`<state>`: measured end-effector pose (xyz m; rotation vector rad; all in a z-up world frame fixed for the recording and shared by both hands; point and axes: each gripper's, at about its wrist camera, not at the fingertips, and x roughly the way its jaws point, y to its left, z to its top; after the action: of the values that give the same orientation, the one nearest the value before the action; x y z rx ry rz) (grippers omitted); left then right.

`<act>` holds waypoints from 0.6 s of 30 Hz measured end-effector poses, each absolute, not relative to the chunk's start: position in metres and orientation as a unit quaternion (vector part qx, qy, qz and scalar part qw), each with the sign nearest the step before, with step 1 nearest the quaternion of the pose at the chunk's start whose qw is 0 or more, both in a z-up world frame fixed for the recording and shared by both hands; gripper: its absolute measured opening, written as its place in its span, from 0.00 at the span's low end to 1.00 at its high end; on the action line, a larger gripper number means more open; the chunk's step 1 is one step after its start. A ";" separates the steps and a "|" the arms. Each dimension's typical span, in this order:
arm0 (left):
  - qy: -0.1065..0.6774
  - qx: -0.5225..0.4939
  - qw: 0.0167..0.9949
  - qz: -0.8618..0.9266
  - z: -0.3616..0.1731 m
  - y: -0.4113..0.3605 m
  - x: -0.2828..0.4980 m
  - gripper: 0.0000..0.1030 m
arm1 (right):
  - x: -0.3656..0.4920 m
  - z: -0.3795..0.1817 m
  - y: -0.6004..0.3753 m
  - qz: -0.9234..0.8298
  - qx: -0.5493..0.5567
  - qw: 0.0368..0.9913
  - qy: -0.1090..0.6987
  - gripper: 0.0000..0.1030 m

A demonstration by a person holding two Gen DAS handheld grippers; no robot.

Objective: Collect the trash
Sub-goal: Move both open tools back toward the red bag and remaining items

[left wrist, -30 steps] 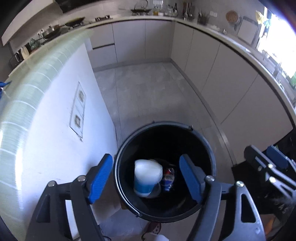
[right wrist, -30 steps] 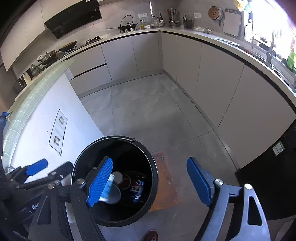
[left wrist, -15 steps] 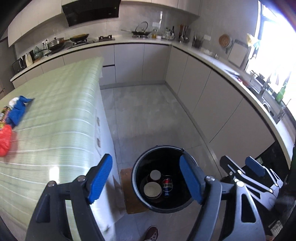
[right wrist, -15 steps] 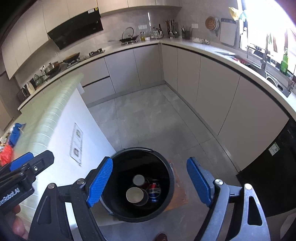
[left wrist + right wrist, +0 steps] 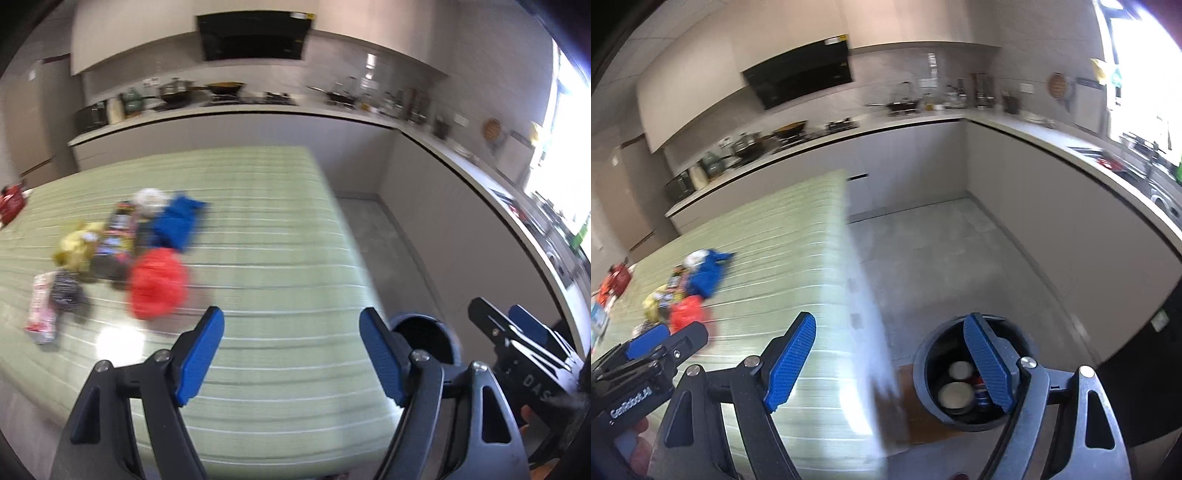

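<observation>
Two grippers in view, both spread wide with nothing between the blue pads: left gripper (image 5: 291, 356) over the near edge of the counter, right gripper (image 5: 894, 363) straddling the counter's corner and the bin.

One black bin (image 5: 925, 384) on the floor just beside the counter's end, partly on a brown mat (image 5: 916, 421). Inside: two pale round discs, one larger (image 5: 956, 394), one smaller (image 5: 961, 368), plus a red-and-blue can (image 5: 980, 391) half hidden behind the right pad.

Trash left on the counter, blurred, clustered well apart from the bin, toward the far left side: one red crumpled bag (image 5: 159, 282), one blue crumpled piece (image 5: 177, 221), one white wad (image 5: 147, 197) touching the blue, one yellow wrapper (image 5: 77, 243), one pink-white packet (image 5: 41, 308), one dark striped item (image 5: 66, 291) beside it, some dark printed wrappers (image 5: 118, 236) in the middle, number unclear. One more red item (image 5: 11, 201) apart at the far left edge.

Surface: green counter (image 5: 277, 258) with pale stripes, white side panel. Room: L-shaped kitchen, grey cabinets, black range hood (image 5: 253, 35), pots and a wok on the back worktop, grey tiled floor (image 5: 942, 258), bright window at right.
</observation>
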<state>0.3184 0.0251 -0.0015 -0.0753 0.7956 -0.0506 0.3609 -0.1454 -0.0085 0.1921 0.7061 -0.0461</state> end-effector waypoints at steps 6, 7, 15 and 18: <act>0.383 -0.039 0.922 0.026 -0.013 0.123 0.320 0.75 | 0.378 -0.013 -0.033 0.018 0.074 0.936 0.344 0.82; 0.384 -0.038 0.922 0.036 -0.017 0.140 0.320 0.75 | 0.380 -0.015 -0.019 0.023 0.075 0.935 0.346 0.82; 0.395 -0.040 0.912 0.100 -0.028 0.237 0.316 0.75 | 0.394 -0.030 0.088 0.070 0.068 0.927 0.363 0.82; 0.398 -0.051 0.908 0.124 -0.034 0.262 0.312 0.75 | 0.399 -0.027 0.113 0.085 0.051 0.926 0.364 0.82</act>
<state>0.3121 0.2622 -0.0341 -0.1050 0.8213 0.2557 0.3993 0.1132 -0.0275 0.1043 0.7472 0.1751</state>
